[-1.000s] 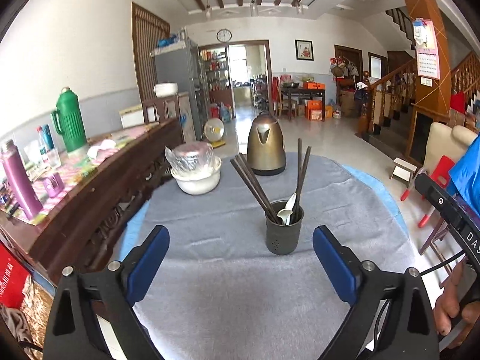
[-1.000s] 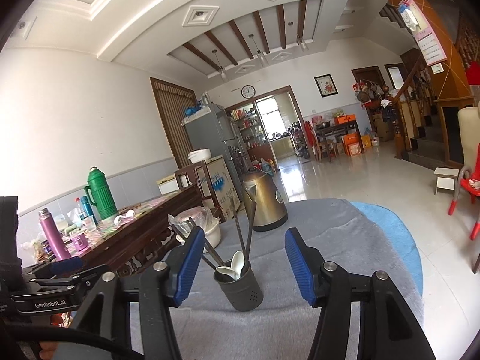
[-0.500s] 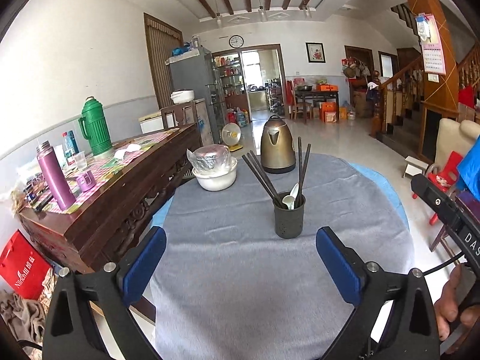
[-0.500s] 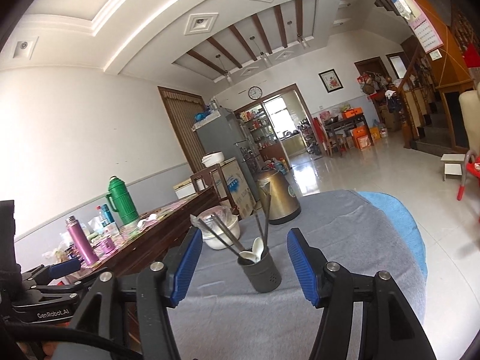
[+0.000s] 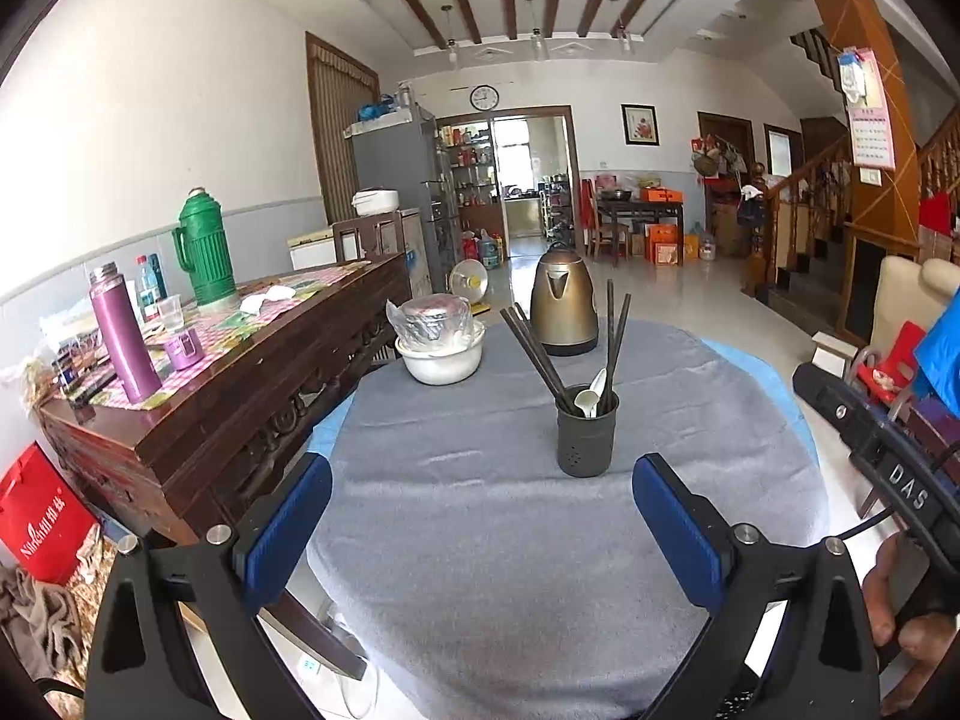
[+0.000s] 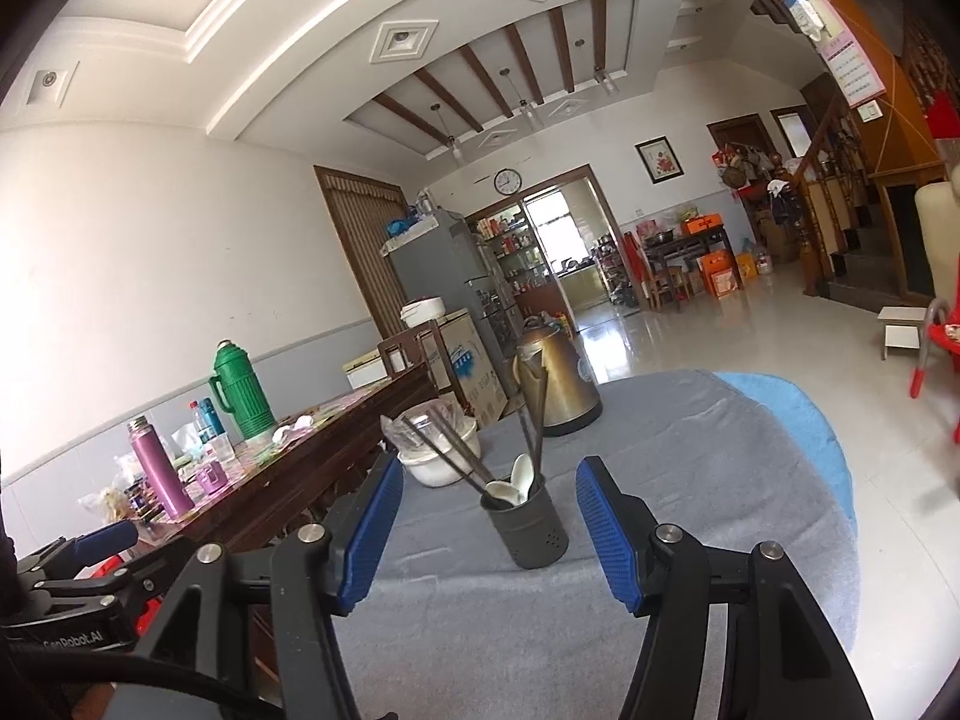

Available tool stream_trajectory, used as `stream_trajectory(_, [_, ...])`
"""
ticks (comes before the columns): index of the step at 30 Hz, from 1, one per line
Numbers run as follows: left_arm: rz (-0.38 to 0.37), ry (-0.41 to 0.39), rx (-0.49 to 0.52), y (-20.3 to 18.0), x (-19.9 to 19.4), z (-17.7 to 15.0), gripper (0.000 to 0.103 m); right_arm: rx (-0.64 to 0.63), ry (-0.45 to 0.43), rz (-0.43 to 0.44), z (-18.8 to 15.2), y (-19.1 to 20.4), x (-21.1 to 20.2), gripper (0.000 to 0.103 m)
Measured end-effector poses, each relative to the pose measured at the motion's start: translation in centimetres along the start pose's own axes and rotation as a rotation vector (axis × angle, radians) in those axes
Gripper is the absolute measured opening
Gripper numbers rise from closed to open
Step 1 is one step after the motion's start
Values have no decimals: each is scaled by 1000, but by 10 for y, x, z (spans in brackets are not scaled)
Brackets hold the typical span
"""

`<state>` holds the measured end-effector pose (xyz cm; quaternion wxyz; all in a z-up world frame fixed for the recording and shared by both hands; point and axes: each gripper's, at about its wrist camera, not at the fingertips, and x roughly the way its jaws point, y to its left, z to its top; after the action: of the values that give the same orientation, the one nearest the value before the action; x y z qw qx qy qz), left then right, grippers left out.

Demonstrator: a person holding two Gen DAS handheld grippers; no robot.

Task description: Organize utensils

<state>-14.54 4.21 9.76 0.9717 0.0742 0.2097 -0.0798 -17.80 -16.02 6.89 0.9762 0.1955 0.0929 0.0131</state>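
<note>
A dark grey utensil cup (image 5: 586, 439) (image 6: 533, 529) stands on the grey-clothed round table (image 5: 480, 540) (image 6: 720, 480). Several dark chopsticks (image 5: 534, 354) (image 6: 444, 450) and white spoons (image 5: 591, 399) (image 6: 510, 483) stick out of it. My left gripper (image 5: 480, 528) hangs open in front of the cup, short of it, with nothing between its blue pads (image 5: 288, 531). My right gripper (image 6: 489, 531) is open too, its pads (image 6: 606, 534) well apart, and the cup appears framed in the gap beyond them, untouched. The right gripper's body also shows at the right edge of the left wrist view.
A bronze kettle (image 5: 564, 306) (image 6: 558, 387) and a white bowl with a wrapped lid (image 5: 441, 339) (image 6: 435, 450) stand at the table's far side. A wooden sideboard (image 5: 240, 372) with a purple flask (image 5: 123, 336) and green thermos (image 5: 204, 249) runs along the left. Chairs stand at the right.
Both grippers have drawn back from the cup, which looks smaller and farther away now. Their jaws have stayed open throughout.
</note>
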Motion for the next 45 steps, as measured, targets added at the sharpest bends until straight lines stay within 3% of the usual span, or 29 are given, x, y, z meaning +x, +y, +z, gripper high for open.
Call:
stream_trajectory(11, [28, 35, -41, 10, 12, -10, 101, 7, 51, -11, -13, 5, 5, 68])
stream_trajectory(19, [25, 104, -52, 1, 30, -30, 101, 26, 144, -64, -33, -6, 10, 68])
stream_trajectory(24, [40, 97, -72, 1, 30, -32, 101, -5, 183, -75, -43, 0, 11, 68])
stream_trajectory(45, [86, 71, -73, 1, 28, -35, 101, -103, 186, -144, -41, 13, 1, 68])
